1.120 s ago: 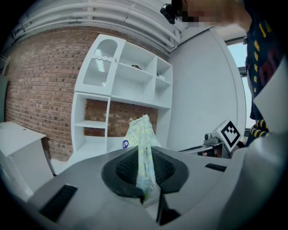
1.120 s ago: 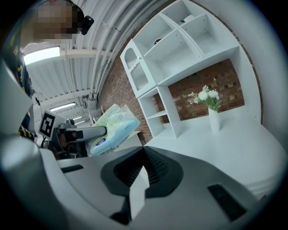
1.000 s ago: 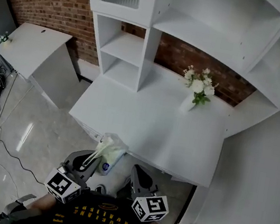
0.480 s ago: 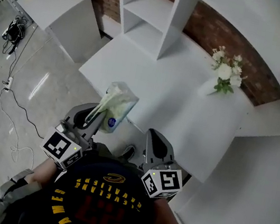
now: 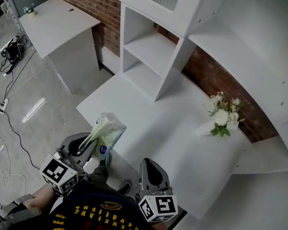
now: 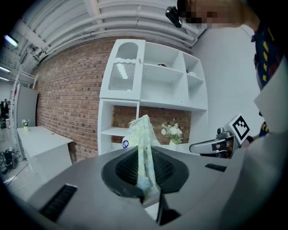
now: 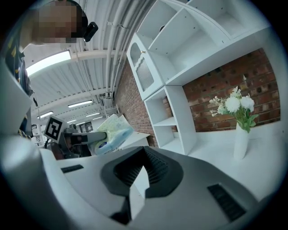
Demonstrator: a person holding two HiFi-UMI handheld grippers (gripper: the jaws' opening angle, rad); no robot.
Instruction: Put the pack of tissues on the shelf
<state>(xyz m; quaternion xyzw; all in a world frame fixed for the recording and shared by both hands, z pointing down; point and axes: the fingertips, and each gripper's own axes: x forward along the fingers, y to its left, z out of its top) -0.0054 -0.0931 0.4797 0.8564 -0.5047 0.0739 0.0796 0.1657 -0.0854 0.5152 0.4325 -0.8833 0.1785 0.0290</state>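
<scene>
The pack of tissues [image 5: 105, 132] is a soft, pale green-and-white patterned packet with a blue round label. It stands upright, pinched at its lower end by my left gripper [image 5: 91, 145], just off the front-left corner of the white desk [image 5: 153, 124]. In the left gripper view the pack [image 6: 141, 139] rises out of the shut jaws of the left gripper [image 6: 146, 177]. My right gripper [image 5: 149, 167] hangs beside it to the right with nothing in it, its jaws together [image 7: 143, 168]. The white shelf unit [image 5: 150, 47] stands at the back of the desk with bare compartments.
A white vase of flowers [image 5: 222, 117] stands on the desk at the back right. A second white table [image 5: 56, 19] stands to the left by the brick wall. Cables [image 5: 1, 108] lie on the shiny floor at far left.
Both grippers have shifted sideways along the desk's front, the pack still in the left one. The view has swung, and more of the shelf unit shows.
</scene>
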